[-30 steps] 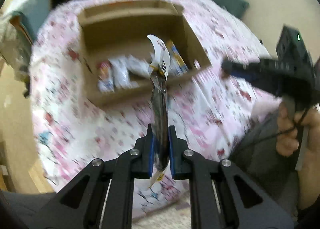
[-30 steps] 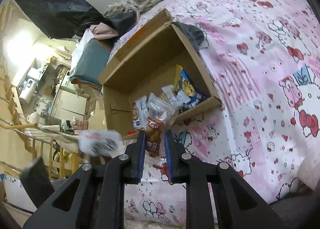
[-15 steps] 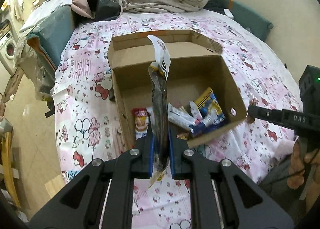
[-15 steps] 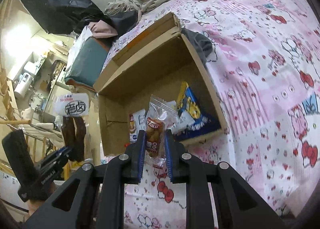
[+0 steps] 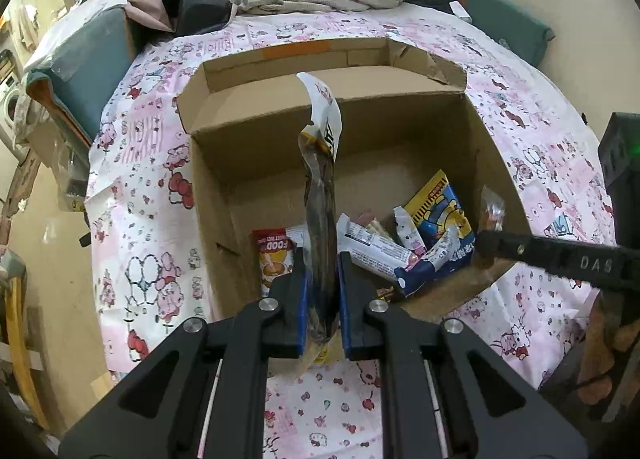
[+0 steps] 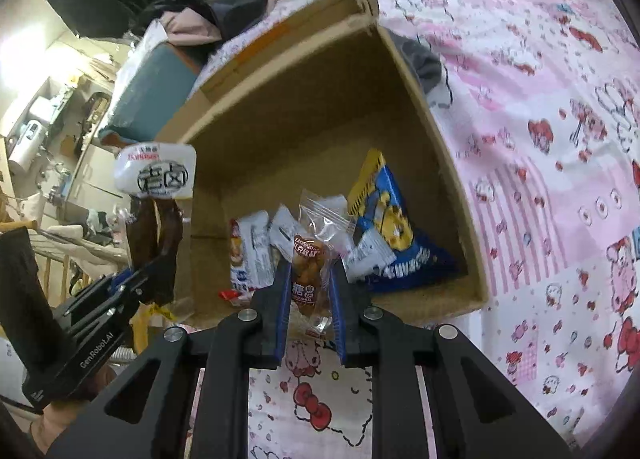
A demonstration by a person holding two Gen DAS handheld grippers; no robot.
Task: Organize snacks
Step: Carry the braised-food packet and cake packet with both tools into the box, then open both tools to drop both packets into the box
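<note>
Right now I have the bedspread (image 5: 140,187), pink with cartoon prints, filling most of both views, and the open cardboard box (image 5: 256,127) sitting on it as my target. Inside the box, against its near wall, lies a loose heap of snacks: a blue and yellow snack bag (image 5: 444,215), several white wrapped bars (image 5: 372,247) and a red-labelled packet (image 5: 274,259).

My left gripper (image 5: 322,303) has its fingers pressed together on a long dark snack pouch (image 5: 320,203) with a white header, which stands up edge-on over the box. My right gripper (image 6: 310,299) pinches a small clear packet of fried dough twists (image 6: 310,259), held just above the near edge of the box, with the pile directly ahead.

I judge the step in hand to be dropping both snacks into the box. To do it well, I want each packet fully past the near wall before I let the fingers spread, since the right one still seems to hang close to the rim and could slide down outside onto the bedspread. The tall pouch is floppy, so I would lower it until its bottom end is well inside, then release, letting it fall flat on the bare cardboard floor behind the heap. The two grippers are near each other, so I would keep them apart while releasing.
</note>
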